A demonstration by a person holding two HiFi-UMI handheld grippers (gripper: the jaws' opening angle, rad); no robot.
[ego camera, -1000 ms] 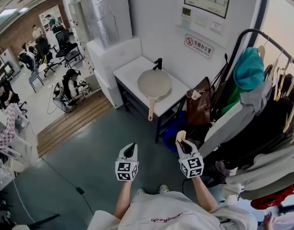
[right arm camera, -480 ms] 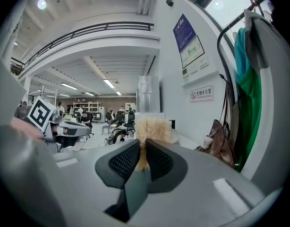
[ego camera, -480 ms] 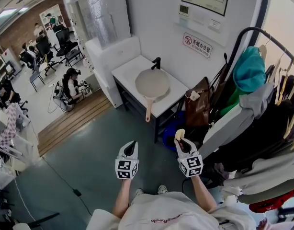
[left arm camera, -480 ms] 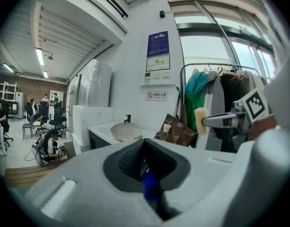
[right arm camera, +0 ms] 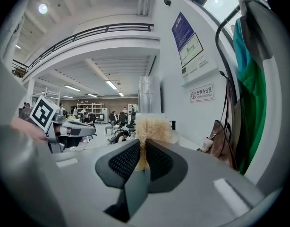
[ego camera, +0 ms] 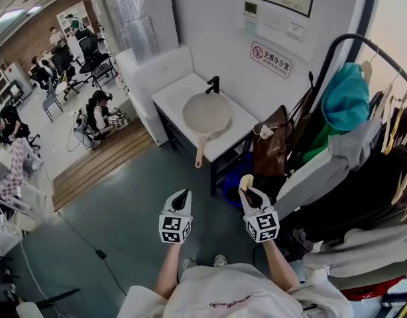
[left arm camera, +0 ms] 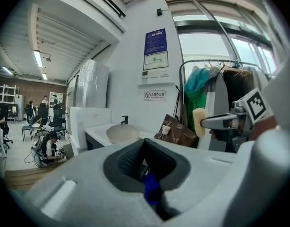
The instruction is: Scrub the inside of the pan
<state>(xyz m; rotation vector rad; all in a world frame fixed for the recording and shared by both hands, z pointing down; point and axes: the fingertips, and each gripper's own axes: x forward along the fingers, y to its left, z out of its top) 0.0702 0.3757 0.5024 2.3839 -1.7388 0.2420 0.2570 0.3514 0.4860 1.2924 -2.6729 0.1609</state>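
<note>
Tan and fuzzy, a scrubbing pad (right arm camera: 152, 127) is pinched between the dark ribbed jaws of the right gripper (right arm camera: 144, 149), and its tuft stands up past their tips. In the head view the same pad (ego camera: 246, 183) shows as a pale lump at the front of the right gripper (ego camera: 249, 195).

The left gripper (left arm camera: 144, 148) has its jaws pressed together with nothing between them; only a small blue part sits low in the notch behind them. In the head view the left gripper (ego camera: 182, 197) is held beside the right one, the two apart and level, low in front of the person's body and over the grey-green floor (ego camera: 117, 211).

The pan (ego camera: 207, 112) is well apart from both grippers. It lies open side up on a white counter (ego camera: 169, 99) against the wall, and its beige inside looks bare. Its long handle (ego camera: 200, 152) points back toward the person and reaches about to the counter's front edge. A black faucet (ego camera: 215, 83) stands just behind the pan. From the left gripper view the pan (left arm camera: 120, 133) shows as a pale disc on the counter, far beyond the jaws.

A brown bag (ego camera: 270, 148) hangs just right of the counter. Next to it is a clothes rack (ego camera: 349, 45) crowded with garments, a teal one (ego camera: 346, 98) among them. A red-and-white sign (ego camera: 270, 59) is fixed to the wall above the counter.
</note>
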